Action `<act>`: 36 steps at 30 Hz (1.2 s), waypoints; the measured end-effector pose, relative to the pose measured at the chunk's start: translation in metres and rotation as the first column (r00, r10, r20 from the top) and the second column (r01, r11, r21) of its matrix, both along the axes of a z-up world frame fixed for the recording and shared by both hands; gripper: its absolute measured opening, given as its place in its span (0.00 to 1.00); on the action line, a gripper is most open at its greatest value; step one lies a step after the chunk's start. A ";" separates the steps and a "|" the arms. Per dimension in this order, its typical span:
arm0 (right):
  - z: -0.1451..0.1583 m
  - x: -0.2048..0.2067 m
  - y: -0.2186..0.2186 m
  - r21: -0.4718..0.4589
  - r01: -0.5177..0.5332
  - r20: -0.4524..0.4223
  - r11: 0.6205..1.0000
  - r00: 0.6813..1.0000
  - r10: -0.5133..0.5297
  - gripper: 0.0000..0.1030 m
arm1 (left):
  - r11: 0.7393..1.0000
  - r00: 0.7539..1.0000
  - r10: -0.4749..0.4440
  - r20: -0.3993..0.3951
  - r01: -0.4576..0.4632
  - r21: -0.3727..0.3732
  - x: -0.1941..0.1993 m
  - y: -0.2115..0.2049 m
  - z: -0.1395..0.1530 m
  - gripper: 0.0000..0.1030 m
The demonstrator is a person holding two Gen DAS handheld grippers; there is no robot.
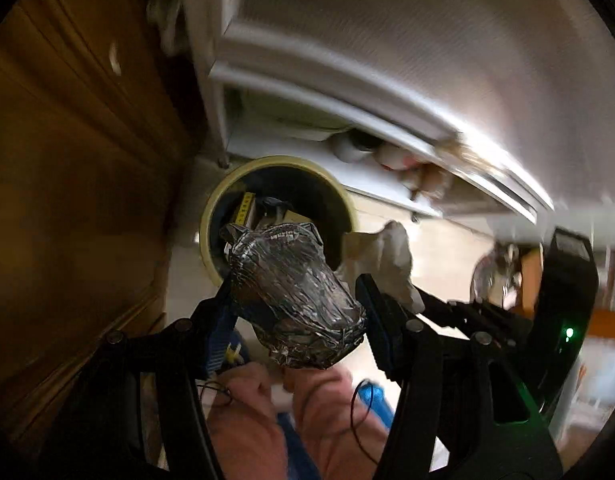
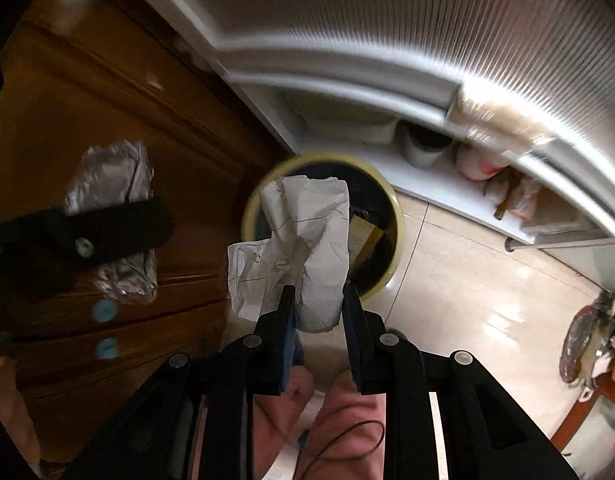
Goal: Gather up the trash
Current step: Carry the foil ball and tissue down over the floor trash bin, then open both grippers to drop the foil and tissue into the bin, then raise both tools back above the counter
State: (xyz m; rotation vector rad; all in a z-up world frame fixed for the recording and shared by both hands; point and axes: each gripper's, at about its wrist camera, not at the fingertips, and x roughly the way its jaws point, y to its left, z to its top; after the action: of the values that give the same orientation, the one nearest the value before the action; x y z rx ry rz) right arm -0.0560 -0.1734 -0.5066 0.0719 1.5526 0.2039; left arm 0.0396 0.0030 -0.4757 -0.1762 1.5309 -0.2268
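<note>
The left gripper [image 1: 295,292] is clamped on a crumpled foil wad [image 1: 295,296]; the right gripper [image 2: 318,300] pinches a crumpled paper [image 2: 303,248]. Just beyond both sets of fingertips, below them, stands the yellow-rimmed trash bin [image 2: 399,220] on the tiled floor [image 2: 467,292], beside a wooden cabinet [image 1: 67,200].

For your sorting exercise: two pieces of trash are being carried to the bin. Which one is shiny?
The foil wrapper in the left gripper is shiny and silver; the crumpled paper in the right gripper is dull white.
</note>
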 end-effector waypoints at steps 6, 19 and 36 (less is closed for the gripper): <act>-0.084 0.033 -0.002 -0.025 0.014 -0.017 1.000 1.000 -0.014 0.22 | 0.998 0.999 -0.032 -0.025 0.034 0.052 0.022 -0.010 -0.086 0.53; -0.117 0.081 -0.014 -0.022 0.071 0.027 0.997 0.997 -0.070 0.44 | 0.990 0.998 -0.055 -0.018 0.057 0.131 0.042 -0.009 -0.115 0.79; 0.025 0.055 -0.056 -0.020 0.137 0.123 0.990 0.983 -0.133 0.44 | 0.987 0.996 -0.056 0.076 0.044 0.155 0.016 -0.006 0.031 0.79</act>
State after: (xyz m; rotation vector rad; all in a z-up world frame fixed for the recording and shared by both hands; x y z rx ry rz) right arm -0.0015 -0.2294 -0.4820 0.1394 1.4230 0.0769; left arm 0.0559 -0.0029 -0.4449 -0.0068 1.4673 -0.1535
